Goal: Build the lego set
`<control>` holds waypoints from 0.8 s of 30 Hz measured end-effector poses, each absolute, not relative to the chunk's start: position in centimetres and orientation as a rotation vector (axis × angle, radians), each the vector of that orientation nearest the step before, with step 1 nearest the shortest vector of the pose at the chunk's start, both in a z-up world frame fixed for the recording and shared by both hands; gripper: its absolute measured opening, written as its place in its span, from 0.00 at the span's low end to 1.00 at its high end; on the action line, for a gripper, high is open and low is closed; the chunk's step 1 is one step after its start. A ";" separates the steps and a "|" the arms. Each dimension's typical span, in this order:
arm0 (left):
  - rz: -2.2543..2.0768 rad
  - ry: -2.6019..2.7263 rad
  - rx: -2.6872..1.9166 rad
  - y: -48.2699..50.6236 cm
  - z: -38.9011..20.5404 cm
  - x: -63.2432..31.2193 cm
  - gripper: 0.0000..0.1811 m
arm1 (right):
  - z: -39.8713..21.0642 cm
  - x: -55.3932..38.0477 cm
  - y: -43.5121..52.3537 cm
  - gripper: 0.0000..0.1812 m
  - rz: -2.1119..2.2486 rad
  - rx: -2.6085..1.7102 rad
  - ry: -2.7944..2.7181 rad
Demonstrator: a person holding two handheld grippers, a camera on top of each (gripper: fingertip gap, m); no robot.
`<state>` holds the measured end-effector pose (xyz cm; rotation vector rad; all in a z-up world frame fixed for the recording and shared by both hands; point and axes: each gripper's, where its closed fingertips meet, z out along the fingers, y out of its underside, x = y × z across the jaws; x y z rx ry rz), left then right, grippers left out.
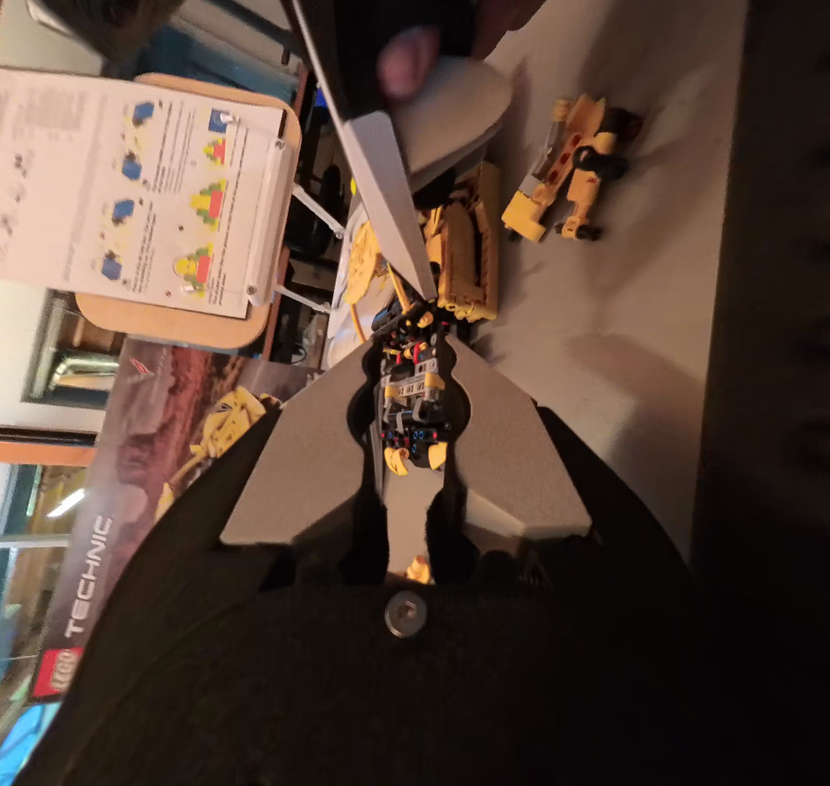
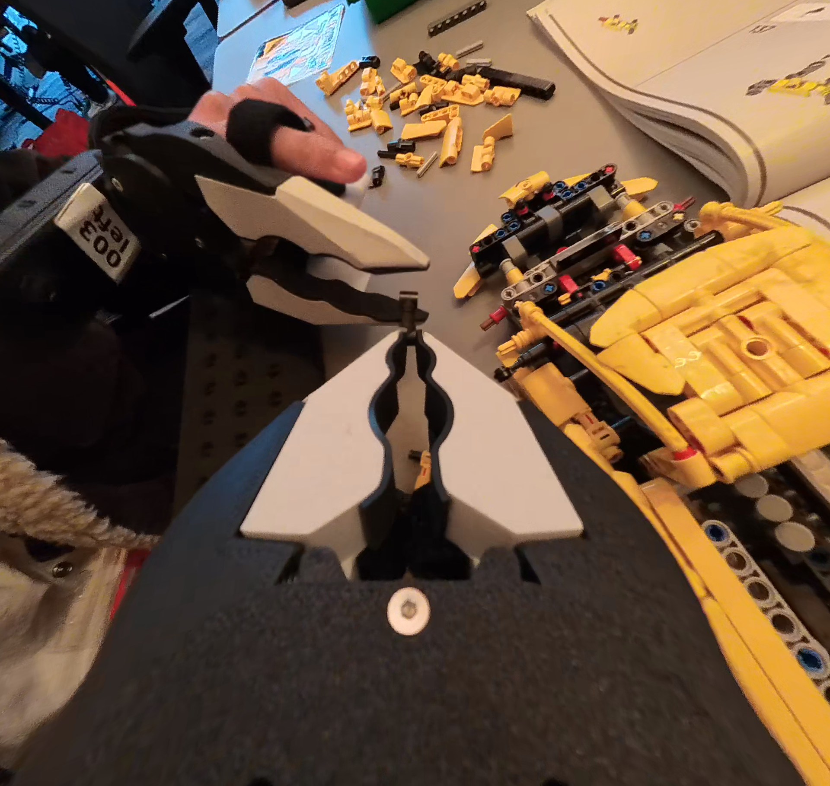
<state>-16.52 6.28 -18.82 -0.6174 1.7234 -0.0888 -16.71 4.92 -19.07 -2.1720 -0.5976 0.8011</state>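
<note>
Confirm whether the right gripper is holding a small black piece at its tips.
Yes, the right gripper is pinched shut on a small black piece that sticks up from its tips.

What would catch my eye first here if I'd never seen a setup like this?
Probably the big yellow Lego vehicle filling the right of the right wrist view, half built, its black-and-grey frame exposed. Next, the right gripper in the foreground pinching a small black piece, with the left gripper close beside it. Behind them, loose yellow and black pieces lie scattered on the grey table.
</note>
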 end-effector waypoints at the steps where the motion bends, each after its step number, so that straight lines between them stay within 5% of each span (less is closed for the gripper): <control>1: -0.073 1.719 -0.599 6.2 -18.8 -16.5 0.13 | -19.2 -16.8 4.9 0.01 0.805 -2.179 -0.600; 5: -0.046 1.732 -0.561 6.0 -19.0 -16.5 0.03 | -19.2 -17.0 4.6 0.01 0.802 -2.180 -0.627; 13: 0.024 1.708 -0.478 5.5 -18.6 -16.3 0.08 | -19.3 -17.0 4.6 0.01 0.841 -2.194 -0.602; 24: 0.060 1.699 -0.480 5.8 -18.4 -16.2 0.04 | -17.9 -16.7 5.0 0.01 0.894 -2.131 -0.531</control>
